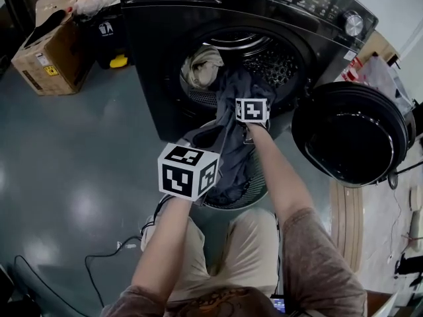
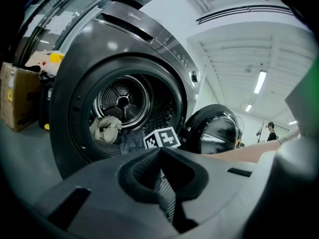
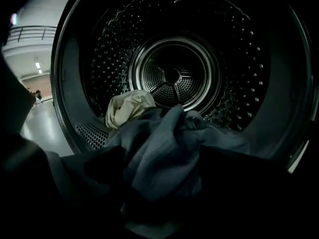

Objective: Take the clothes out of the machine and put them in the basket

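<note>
Head view, garment: the dark garment [image 1: 228, 147] drapes from the mouth of the machine [image 1: 158, 65] down into the basket [image 1: 232, 205]. I place it at 2 o'clock of the left tongs [image 1: 192, 167] and at 7 o'clock of the right tongs [image 1: 252, 111], which are at the mouth.
Head view, surroundings: a beige garment [image 1: 201, 68] lies in the drum at 10 o'clock of the right tongs. The door [image 1: 350, 134] stands open at 3 o'clock. Only this view shows the basket.
Left gripper view: I read the left tongs [image 2: 162, 178] as pressed together with nothing between them. The right tongs' marker cube [image 2: 162, 138] sits at 12 o'clock, beside the dark garment [image 2: 130, 139].
Right gripper view: the right tongs [image 3: 159, 193] stand spread wide, with the dark garment [image 3: 164, 153] bunched between them. I cannot tell whether the pads touch it. The beige garment [image 3: 127, 108] lies at 11 o'clock.
</note>
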Motion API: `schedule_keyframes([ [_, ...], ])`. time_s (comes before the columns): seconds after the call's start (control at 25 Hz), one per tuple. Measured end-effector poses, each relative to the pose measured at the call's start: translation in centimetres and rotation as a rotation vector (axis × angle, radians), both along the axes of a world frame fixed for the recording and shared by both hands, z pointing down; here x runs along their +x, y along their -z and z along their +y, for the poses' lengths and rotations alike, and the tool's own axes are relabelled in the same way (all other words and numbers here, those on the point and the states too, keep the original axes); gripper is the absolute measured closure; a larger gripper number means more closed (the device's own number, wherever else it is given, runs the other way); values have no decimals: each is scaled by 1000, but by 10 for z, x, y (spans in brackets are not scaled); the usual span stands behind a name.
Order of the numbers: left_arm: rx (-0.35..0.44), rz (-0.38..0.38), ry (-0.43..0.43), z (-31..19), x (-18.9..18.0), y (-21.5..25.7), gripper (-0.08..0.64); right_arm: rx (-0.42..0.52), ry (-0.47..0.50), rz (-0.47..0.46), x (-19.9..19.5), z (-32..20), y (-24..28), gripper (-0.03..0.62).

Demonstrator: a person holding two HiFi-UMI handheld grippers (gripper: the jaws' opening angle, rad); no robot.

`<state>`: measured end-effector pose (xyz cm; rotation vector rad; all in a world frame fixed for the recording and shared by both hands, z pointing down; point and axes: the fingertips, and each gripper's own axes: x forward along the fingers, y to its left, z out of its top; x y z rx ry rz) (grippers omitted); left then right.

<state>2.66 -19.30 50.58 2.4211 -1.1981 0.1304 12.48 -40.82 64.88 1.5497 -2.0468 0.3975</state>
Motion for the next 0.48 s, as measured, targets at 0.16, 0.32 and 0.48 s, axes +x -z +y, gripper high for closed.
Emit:
schedule_keyframes([
  [0.16, -2, -20, 11, -4, -4, -3, 555, 24, -10, 28, 1, 0, 2, 100],
  [0.32, -10, -27, 6, -7, 0, -6, 555, 14, 52, 61, -6, 4, 0, 250],
  [0.48, -16, -43, 0, -7, 3, -10, 555, -3, 91, 81, -14, 17, 4, 481],
])
